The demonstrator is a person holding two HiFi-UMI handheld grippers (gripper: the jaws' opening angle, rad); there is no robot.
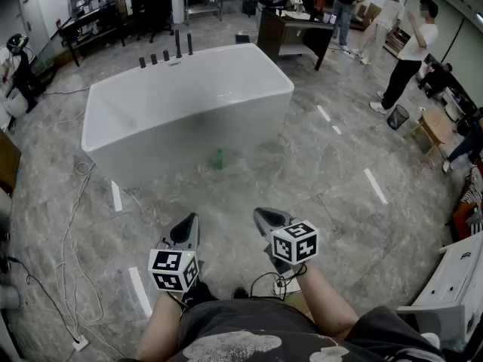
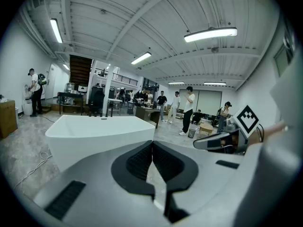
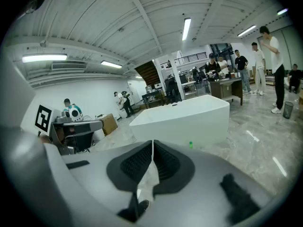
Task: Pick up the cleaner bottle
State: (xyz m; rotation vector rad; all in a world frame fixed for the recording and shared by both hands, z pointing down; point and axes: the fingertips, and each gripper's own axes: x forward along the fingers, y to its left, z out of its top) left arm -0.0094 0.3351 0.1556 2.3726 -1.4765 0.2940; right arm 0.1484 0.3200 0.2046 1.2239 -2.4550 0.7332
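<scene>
A small green cleaner bottle stands on the grey stone floor against the front wall of a white bathtub. In the right gripper view only its green top shows above the gripper body. Both grippers are held low near my knees, well short of the bottle and pointing towards it. The left gripper is shut with nothing between its pads. My right gripper is shut and empty too, its pads meeting at the tips. In the left gripper view the bottle is hidden.
Black faucet posts stand on the tub's far rim. White cables trail over the floor at the left. Several people stand at the back right by a dark desk. A white unit sits at the right edge.
</scene>
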